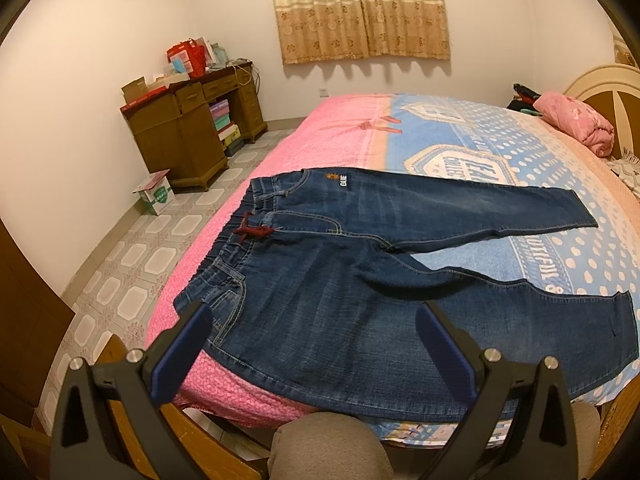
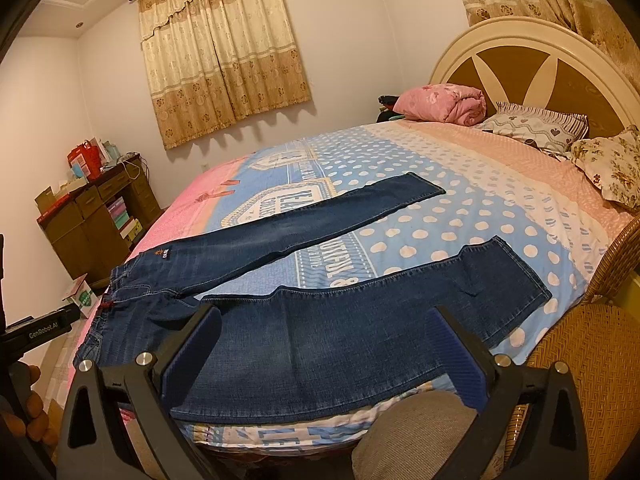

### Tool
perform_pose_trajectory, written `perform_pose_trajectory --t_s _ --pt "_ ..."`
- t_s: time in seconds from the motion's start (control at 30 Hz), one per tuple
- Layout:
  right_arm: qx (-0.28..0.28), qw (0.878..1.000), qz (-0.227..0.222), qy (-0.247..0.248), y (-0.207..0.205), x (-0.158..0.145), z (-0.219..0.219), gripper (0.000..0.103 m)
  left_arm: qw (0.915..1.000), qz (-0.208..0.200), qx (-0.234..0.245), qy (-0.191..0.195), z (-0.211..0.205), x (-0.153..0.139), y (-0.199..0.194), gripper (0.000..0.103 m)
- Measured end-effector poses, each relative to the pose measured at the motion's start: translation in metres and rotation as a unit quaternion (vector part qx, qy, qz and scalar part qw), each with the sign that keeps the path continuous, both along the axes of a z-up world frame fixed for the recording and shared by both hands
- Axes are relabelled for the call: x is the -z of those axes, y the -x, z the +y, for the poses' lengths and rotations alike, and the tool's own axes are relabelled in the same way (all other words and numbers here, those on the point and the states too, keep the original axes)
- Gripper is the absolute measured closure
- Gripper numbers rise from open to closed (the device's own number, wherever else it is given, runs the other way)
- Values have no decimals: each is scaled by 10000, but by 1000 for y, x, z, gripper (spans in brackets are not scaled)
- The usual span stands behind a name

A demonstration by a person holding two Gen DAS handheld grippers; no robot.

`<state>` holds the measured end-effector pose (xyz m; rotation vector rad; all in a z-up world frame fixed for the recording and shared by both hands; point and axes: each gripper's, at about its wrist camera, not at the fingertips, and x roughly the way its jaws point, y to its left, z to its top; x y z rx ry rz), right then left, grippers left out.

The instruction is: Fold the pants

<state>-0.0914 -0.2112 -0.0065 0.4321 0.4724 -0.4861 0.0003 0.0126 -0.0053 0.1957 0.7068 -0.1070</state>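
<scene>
Pants flat, no fold yet

Pants (image 1: 340, 280) lie spread on the bed (image 1: 540, 152), waistband toward 9 o'clock, legs splayed apart toward 3 o'clock; every fold is left to make. Left gripper (image 1: 312, 340) hovers near the waist hip, right gripper (image 2: 324, 344) above the near leg, both spread wide and empty
</scene>
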Motion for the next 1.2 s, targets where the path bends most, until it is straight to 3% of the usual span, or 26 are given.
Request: perform_pose_trajectory --t_s 0.83,1.2 --pt "214 9997 16 -97 6 4 -6 1 9998 79 -142 99 11 4 -2 0" --pt "175 9996 161 -157 -1 12 -8 1 9997 244 -89 27 10 22 -9 0"
